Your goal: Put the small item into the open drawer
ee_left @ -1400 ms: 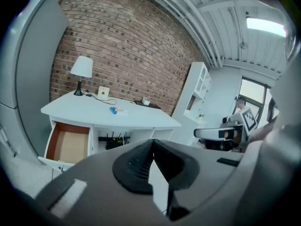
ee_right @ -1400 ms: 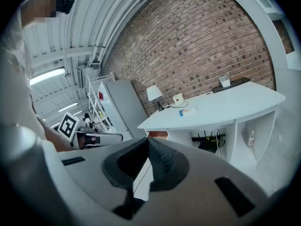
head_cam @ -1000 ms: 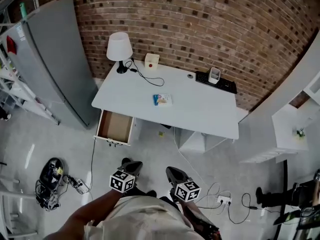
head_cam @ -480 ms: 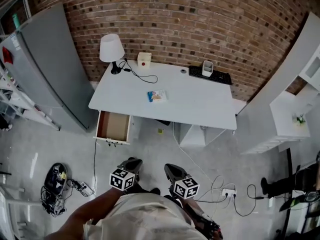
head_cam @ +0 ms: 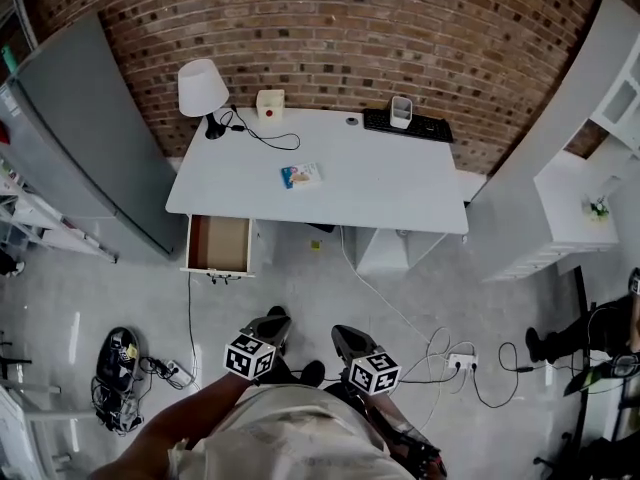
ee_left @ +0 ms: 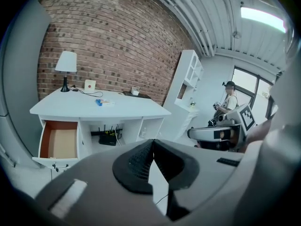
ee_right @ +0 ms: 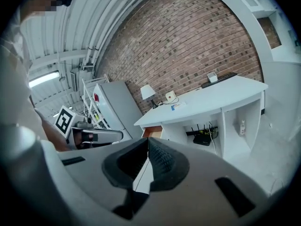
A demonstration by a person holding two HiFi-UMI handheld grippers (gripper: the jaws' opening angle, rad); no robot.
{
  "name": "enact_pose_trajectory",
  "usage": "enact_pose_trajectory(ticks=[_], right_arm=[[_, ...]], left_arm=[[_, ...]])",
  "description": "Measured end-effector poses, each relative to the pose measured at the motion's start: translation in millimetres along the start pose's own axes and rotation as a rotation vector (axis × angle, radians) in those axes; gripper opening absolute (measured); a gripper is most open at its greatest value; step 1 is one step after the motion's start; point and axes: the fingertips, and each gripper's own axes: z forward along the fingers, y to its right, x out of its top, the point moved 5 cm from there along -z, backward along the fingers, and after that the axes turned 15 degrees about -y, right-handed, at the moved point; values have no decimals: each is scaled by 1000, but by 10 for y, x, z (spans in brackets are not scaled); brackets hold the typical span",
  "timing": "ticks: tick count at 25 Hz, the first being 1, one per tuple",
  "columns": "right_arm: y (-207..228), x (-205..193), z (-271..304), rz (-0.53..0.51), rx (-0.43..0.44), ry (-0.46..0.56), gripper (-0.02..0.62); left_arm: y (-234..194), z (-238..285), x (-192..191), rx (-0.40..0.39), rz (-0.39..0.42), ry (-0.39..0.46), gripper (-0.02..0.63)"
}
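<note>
The small item, a blue and white packet [head_cam: 301,175], lies flat near the middle of the white desk [head_cam: 400,198]. The left gripper view shows the packet [ee_left: 104,102] small and far off, and so does the right gripper view [ee_right: 178,106]. The open drawer [head_cam: 219,245] juts out under the desk's left end, its brown inside bare. Both grippers hang over the floor well short of the desk. My left gripper [head_cam: 270,325] is shut with nothing in it [ee_left: 151,145]. My right gripper [head_cam: 350,340] is also shut and empty [ee_right: 147,142].
On the desk stand a white lamp [head_cam: 201,88], a small white box [head_cam: 269,103] and a black keyboard [head_cam: 405,125]. A grey cabinet [head_cam: 70,138] stands left of the desk, white shelving [head_cam: 590,138] right. Cables [head_cam: 440,363] and a bag [head_cam: 118,353] lie on the floor. A person [ee_left: 229,98] stands off to the right.
In the head view the desk and drawer have drifted up and to the left, with more floor now showing in front. Both grippers keep their places low in the frame, still shut.
</note>
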Motion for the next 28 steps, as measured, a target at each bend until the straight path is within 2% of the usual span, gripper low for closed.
enact_pose_trajectory(ticks=[12,20,28], right_arm=[[-14,-29,239,35,39,-22,6],[-84,-26,393,34,53,-68,6],[-58,245,628,12,31,-76,6]], left_arm=[[-66,-43,-147,14,0,-76,6],[-176,-55,-133,17,-5,-81,6],[-594,-59,-46,24,-34,-75,6]])
